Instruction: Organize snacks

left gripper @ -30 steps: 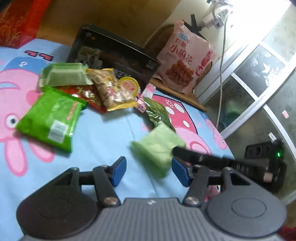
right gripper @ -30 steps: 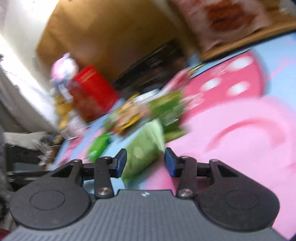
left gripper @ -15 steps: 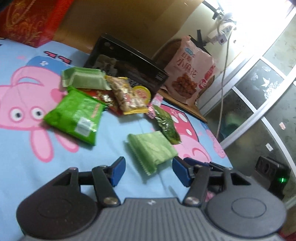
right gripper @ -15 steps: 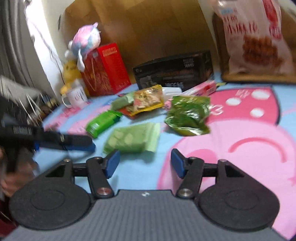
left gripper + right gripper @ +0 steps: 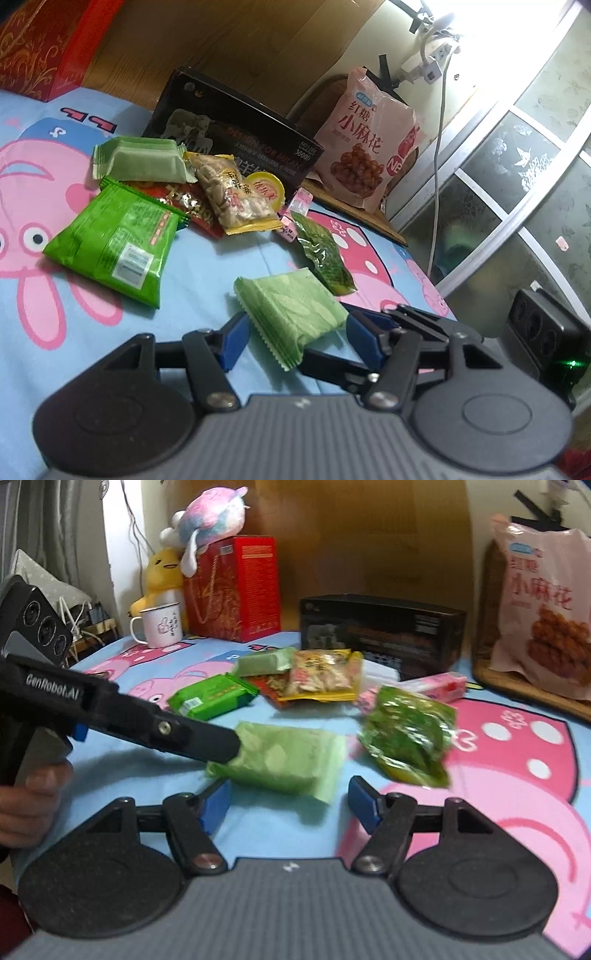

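Note:
A pale green snack packet [image 5: 291, 314] lies on the cartoon bedsheet, also in the right wrist view [image 5: 284, 757]. My left gripper [image 5: 293, 339] is open with the packet's near end between its blue pads. My right gripper [image 5: 290, 806] is open just short of the same packet. The left gripper's finger [image 5: 184, 738] reaches to the packet's left end in the right wrist view. A dark green packet [image 5: 323, 256] lies beside it. Further back is a pile: a bright green bag [image 5: 114, 240], a peanut packet [image 5: 232, 192], a light green bar [image 5: 142, 162].
A black box [image 5: 236, 144] and a large pink snack bag [image 5: 369, 136] stand behind the pile. A red gift box [image 5: 232, 587], a white mug [image 5: 160, 626] and plush toys [image 5: 207, 517] stand at the back left. A power cable [image 5: 437, 147] hangs at right.
The right gripper, which held the pale green packet a second ago, has let it go onto the sheet and opened. The left gripper has moved in around the packet's near end.

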